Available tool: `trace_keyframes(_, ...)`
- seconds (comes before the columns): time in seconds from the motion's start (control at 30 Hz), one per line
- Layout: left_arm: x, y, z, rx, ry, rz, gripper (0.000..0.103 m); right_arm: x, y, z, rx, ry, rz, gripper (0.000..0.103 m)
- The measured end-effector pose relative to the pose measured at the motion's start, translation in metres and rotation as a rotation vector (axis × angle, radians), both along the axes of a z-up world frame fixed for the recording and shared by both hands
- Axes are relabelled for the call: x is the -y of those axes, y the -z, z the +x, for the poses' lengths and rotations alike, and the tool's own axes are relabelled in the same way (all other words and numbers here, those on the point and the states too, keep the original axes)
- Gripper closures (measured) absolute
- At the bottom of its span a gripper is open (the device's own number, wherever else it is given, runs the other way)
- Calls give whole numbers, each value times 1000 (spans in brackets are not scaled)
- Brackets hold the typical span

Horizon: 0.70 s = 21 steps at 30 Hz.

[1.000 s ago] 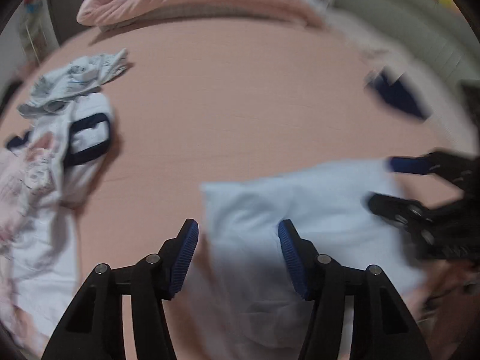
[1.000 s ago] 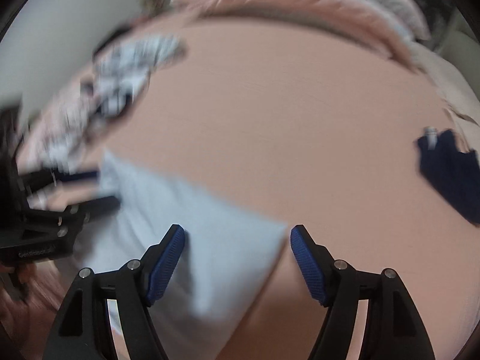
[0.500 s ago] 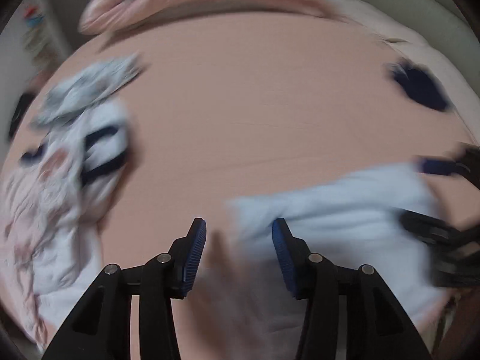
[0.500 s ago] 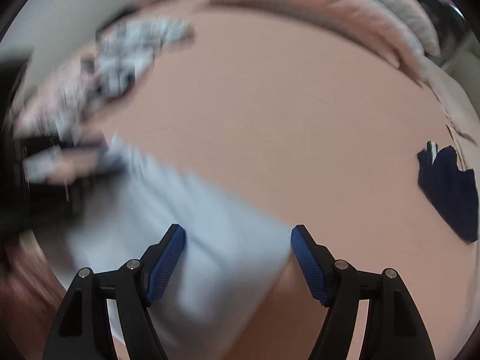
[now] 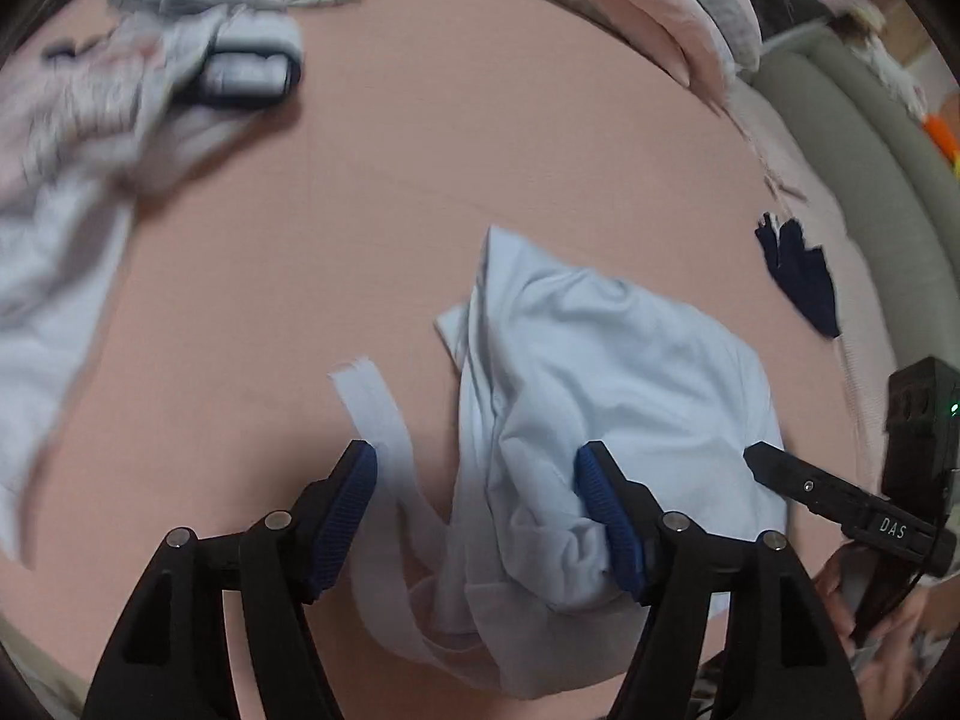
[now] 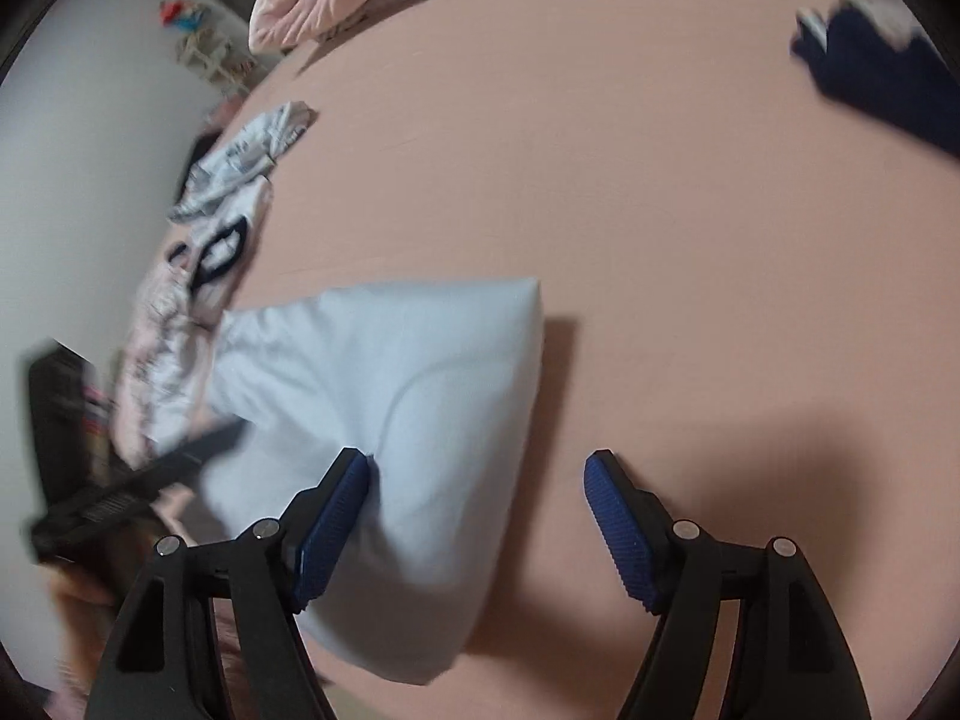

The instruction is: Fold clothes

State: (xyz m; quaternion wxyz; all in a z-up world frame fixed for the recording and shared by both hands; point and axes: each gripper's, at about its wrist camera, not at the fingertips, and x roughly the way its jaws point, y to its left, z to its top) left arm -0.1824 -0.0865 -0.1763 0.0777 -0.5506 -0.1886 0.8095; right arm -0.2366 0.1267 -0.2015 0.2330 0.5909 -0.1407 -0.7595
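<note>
Pale blue garment [image 5: 606,384] lies on the pink bed sheet [image 5: 420,150] at the near edge, bunched into a rough bundle — a second ago it was spread flatter and wider between both tools. A long strip of the same cloth [image 5: 378,420] now trails loose toward the left. In the right wrist view the garment [image 6: 408,396] shows one smooth folded face with a crisp corner. Judgement: a fold has just been brought over, but the left side is rumpled and not yet a tidy stack.

Left hand-held gripper [image 5: 474,516]: fingers wide apart, straddling the bundle and the strip, low over the bed; nothing pinched. It was narrower half a second ago, so it looks to have let go.

Right hand-held gripper [image 6: 477,522]: fingers wide apart, left pad touching the cloth edge, right pad over bare sheet; holding nothing.

Unfolded pile of clothes [image 5: 120,90] sits well apart at far left; dark navy item [image 5: 798,276] at right edge.
</note>
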Motion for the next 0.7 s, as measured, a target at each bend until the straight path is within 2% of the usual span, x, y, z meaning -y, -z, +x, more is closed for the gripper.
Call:
trace_keyframes(0.03,-8,-7,-3,-15,13,7,77,3,1,2,-3,-1,-14,30)
trace_keyframes(0.07,-15,-14,-7,-29,26,14,83,8,1,4,-12,-7,-24,47)
trace_keyframes(0.1,-23,-20,-10,-44,39,21,84,13,0,6,-21,-13,-35,55)
trace_keyframes(0.13,-30,-27,-13,-58,52,28,87,16,-3,9,-33,-14,-32,59)
trace_keyframes(0.17,-38,-34,-17,-73,65,35,88,17,-10,10,-49,-11,-25,70)
trace_keyframes(0.23,-53,-48,-24,-102,91,49,89,11,-28,10,-76,-6,-36,76)
trace_keyframes(0.37,-91,-81,-46,-169,160,72,89,-28,-77,3,-143,38,-50,76)
trace_keyframes(0.43,-136,-114,-75,-225,239,90,89,-62,-106,-5,-185,68,-32,77)
trace_keyframes(0.53,-202,-143,-121,-284,326,103,89,-128,-145,-22,-254,137,11,76)
trace_keyframes(0.6,-244,-147,-147,-297,359,125,89,-169,-160,-37,-278,184,34,76)
trace_keyframes(0.7,-296,-141,-185,-310,378,168,89,-221,-164,-70,-294,225,57,76)
